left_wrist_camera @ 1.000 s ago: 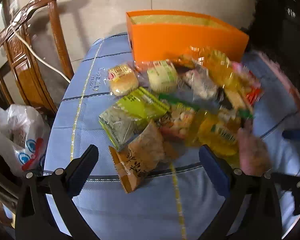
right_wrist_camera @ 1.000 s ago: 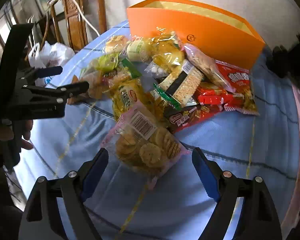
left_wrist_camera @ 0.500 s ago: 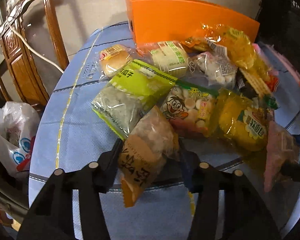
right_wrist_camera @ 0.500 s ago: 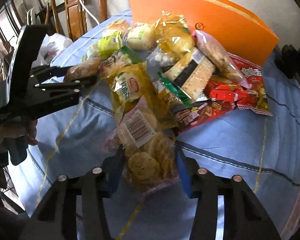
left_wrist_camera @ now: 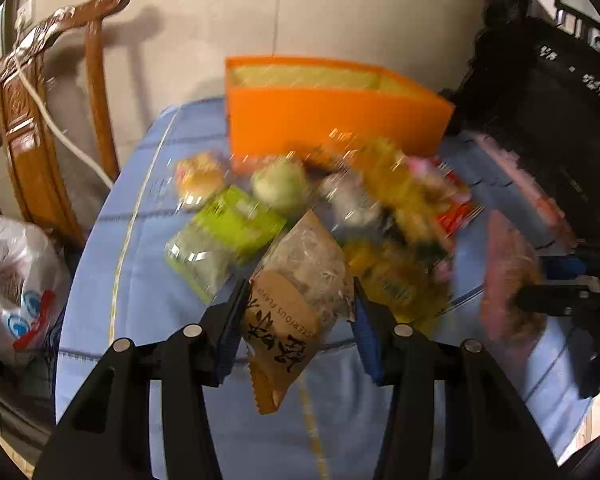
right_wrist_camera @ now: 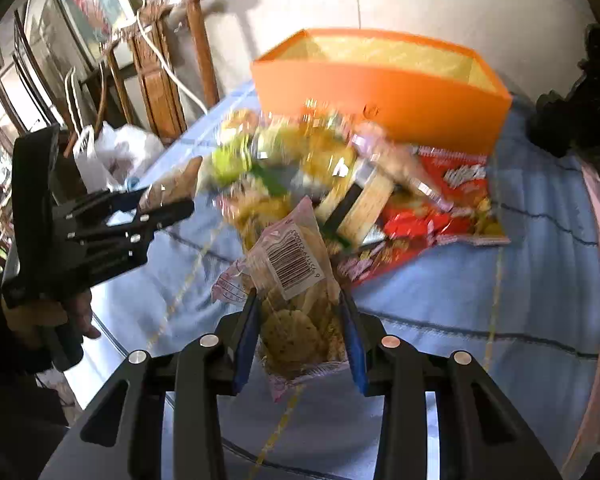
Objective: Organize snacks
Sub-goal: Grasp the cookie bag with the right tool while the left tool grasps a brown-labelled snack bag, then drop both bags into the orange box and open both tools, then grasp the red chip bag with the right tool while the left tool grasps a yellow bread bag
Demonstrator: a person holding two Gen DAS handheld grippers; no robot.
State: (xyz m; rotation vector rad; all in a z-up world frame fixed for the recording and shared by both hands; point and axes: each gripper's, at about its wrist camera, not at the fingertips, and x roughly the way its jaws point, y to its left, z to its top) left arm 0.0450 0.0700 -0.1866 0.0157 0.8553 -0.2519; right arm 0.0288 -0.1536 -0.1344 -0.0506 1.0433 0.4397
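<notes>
I read "SERIOUS FLAVO…" plus large black Chinese characters on the brown snack packet [left_wrist_camera: 288, 312]. The biscuit packet [right_wrist_camera: 300, 300] carries a barcode label, digits too blurred. Red bag [right_wrist_camera: 456, 184]: lettering smeared, illegible.

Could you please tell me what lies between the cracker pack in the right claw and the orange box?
The snack pile lies there, seen in the right wrist view between the cracker pack held by the right claw and the orange box.
</notes>
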